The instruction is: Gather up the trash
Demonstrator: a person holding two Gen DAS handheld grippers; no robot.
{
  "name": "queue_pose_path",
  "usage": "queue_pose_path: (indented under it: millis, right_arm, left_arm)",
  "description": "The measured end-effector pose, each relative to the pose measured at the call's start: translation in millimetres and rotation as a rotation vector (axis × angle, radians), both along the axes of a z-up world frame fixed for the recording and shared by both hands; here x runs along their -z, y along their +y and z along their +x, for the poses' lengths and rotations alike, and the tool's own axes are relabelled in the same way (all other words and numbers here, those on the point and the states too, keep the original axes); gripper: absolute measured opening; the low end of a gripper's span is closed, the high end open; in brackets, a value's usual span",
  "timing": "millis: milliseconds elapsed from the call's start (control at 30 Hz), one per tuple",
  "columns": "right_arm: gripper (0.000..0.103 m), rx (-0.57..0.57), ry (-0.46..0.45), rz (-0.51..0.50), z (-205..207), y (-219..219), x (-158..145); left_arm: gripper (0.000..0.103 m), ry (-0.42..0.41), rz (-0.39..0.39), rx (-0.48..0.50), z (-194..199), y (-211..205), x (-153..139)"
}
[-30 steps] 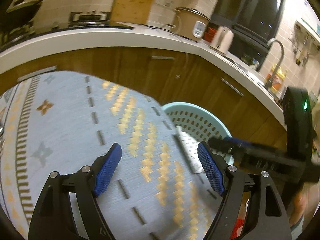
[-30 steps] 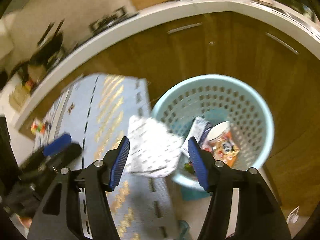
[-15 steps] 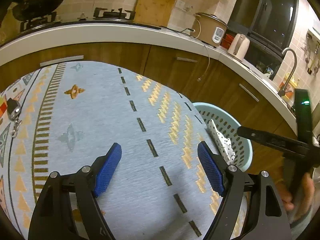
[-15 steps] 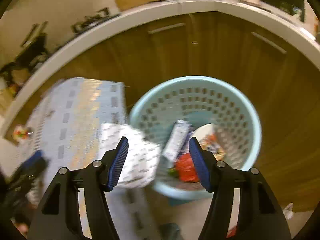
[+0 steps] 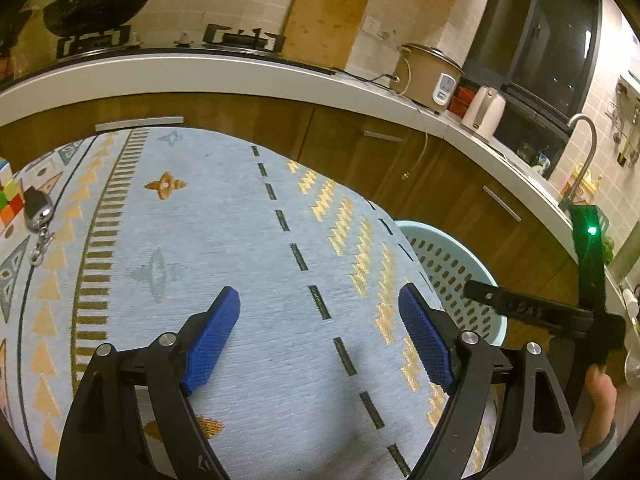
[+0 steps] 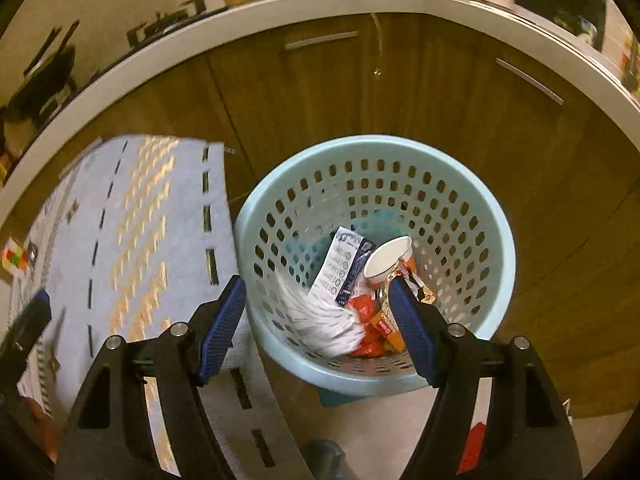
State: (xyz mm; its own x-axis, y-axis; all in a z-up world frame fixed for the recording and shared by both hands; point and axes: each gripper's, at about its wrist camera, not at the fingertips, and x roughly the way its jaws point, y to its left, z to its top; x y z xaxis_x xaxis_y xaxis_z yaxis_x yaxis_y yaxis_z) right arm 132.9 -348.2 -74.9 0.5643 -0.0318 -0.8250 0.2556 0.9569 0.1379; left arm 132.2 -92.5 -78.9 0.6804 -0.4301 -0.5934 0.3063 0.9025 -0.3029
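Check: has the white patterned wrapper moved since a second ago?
Yes. The white patterned wrapper went from outside the light blue basket's rim to inside it, beside the paper cup.

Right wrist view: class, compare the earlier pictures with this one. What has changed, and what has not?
The white patterned wrapper, a second ago between the right claw's open fingers above the rug, has dropped into the blue basket. The left claw stayed open, holding nothing. The basket stayed where it was.

A home kitchen: stove (image 5: 168, 38), rice cooker (image 5: 430, 74), sink tap (image 5: 582, 148), wooden cabinets (image 5: 360, 144).
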Motion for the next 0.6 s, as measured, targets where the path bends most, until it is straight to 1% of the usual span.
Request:
queue_pose_path:
  millis: [100, 200, 267, 333, 433, 467, 533, 600]
  right_arm:
    - [0.07, -0.026, -0.059, -0.013, -12, 14, -14]
    - [0.07, -0.073, -0.167, -0.095, -28, 47, -36]
    - [0.07, -0.087, -0.225, -0.144, -36, 62, -47]
    - [0.07, -0.104, -0.288, -0.162, -44, 74, -60]
    - [0.072, -0.087, -0.364, -0.2, -53, 81, -75]
    - [0.072, -0.077, -0.378, -0.213, -54, 82, -78]
    - [0.072, -0.055, -0.414, -0.244, -63, 84, -82]
    - [0.072, -0.037, -0.425, -0.266, -69, 84, -81]
  left_arm:
    - [0.08, -0.016, 0.011, -0.021, -3, 2, -2]
    - [0.08, -0.056, 0.035, -0.053, -9, 3, -8]
    - [0.08, -0.099, 0.074, -0.084, -14, 2, -13]
    - [0.083, -0.169, 0.136, -0.137, -22, 2, -21]
    - [0.086, -0.273, 0.207, -0.21, -35, 0, -31]
    - [0.087, -0.297, 0.219, -0.218, -38, -1, -33]
    - [0.088, -0.316, 0.217, -0.212, -41, -3, -38]
    - [0.088, -0.324, 0.212, -0.196, -44, -4, -41]
